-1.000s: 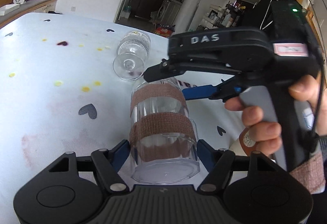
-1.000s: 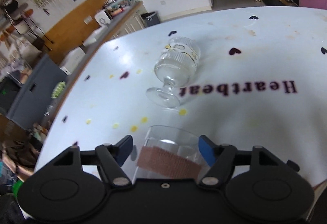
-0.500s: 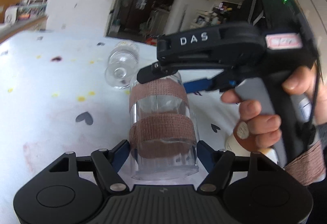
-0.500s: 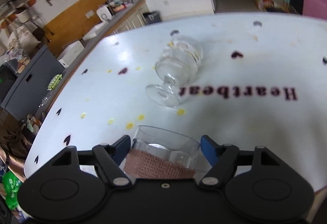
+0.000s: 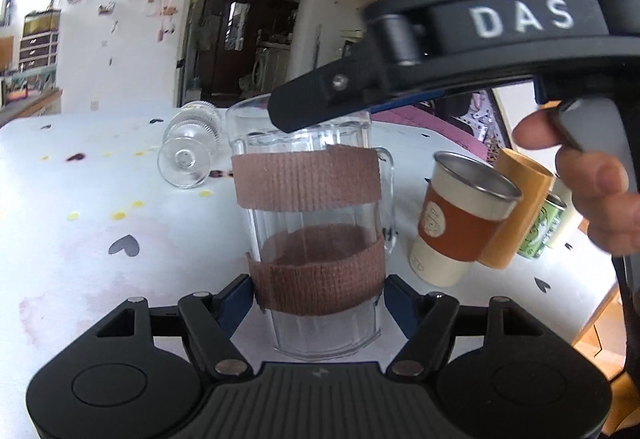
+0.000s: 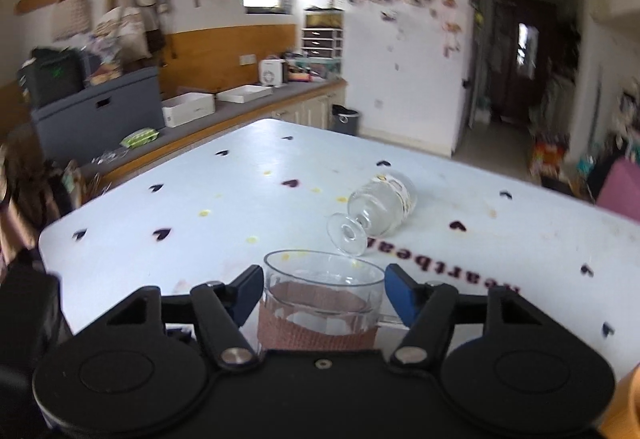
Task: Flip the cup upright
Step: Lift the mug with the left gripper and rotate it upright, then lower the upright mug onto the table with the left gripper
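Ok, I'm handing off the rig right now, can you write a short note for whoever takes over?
Left gripper: shut on the taped glass mug, low on its body.
Right gripper: around the mug's rim, apparently gripping it.
Mug stands upright, mouth up; whether its base rests on the table is unclear.
Stemmed glass lies on its side beyond it, untouched.
Left to do: set the mug down, release both grippers, then probably right the stemmed glass.

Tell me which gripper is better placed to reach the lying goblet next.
Probably right: the right gripper sits high at the rim of the mug, the goblet just ahead; the left gripper clamps the mug low, and the mug blocks its way.
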{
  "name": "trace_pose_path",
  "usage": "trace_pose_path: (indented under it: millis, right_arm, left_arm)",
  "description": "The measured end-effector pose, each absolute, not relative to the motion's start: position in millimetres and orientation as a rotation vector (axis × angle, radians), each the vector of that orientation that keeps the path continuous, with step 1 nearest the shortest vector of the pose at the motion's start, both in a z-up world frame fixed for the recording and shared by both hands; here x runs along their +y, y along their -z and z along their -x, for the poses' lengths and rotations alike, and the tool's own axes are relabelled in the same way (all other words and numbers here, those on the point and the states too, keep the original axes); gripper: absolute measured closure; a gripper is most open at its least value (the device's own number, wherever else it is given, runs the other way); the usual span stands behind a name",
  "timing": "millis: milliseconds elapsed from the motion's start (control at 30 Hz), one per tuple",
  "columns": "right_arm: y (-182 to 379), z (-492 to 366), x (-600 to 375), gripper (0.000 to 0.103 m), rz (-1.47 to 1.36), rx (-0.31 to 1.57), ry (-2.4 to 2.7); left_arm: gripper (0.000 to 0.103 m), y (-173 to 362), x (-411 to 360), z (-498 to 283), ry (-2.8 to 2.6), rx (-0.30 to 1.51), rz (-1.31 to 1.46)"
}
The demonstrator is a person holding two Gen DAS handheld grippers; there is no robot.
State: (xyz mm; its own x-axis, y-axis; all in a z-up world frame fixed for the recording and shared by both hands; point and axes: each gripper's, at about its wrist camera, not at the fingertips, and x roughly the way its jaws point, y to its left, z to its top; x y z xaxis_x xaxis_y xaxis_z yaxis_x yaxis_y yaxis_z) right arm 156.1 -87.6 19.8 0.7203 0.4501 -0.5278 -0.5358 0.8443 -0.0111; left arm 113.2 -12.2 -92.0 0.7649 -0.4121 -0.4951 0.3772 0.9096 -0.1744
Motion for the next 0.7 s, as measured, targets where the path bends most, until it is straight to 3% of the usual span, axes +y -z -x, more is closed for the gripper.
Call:
trace_pose_path:
  millis: [300, 700]
  right_arm:
    - [-22.7, -145.5, -121.5, 0.040, 0.193, 0.512, -0.643]
    - [-23.9, -135.3, -142.4, 0.039, 0.207, 0.486, -0.644]
  left_arm:
    - [0.030, 99.2, -11.4, -98.2, 0.545, 0.506, 0.075]
    - [0.030, 108.2, -34.8, -92.9, 0.616, 0.532, 0.068]
